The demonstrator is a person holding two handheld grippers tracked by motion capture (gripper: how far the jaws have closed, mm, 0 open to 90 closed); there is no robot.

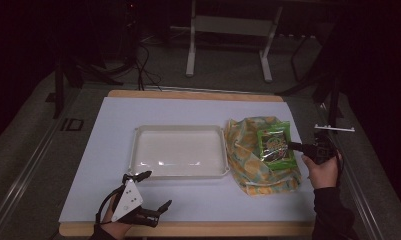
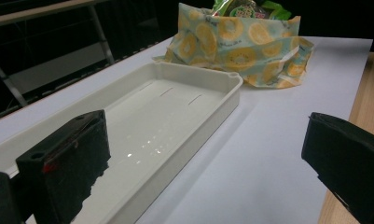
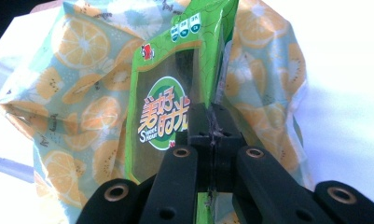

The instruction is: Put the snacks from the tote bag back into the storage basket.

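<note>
Left gripper [image 1: 155, 189]: jaws apart, nothing held, near front edge | right gripper [image 1: 291, 146]: clamped on green snack packet's [image 1: 275, 145] edge | packet: atop orange-print bag [image 1: 253, 170], long axis front-to-back | tray [image 1: 178, 131] just left; white sheet [image 1: 198, 107] bare beyond.

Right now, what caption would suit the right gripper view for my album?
Black tongs pinch the edge of a green snack packet, lying on an orange-slice patterned bag.

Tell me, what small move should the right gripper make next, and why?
Probably lift the green snack packet a little and carry it toward the white tray. The right gripper is shut on the packet's edge, and the packet lies on the fruit-print bag beside the tray.
</note>
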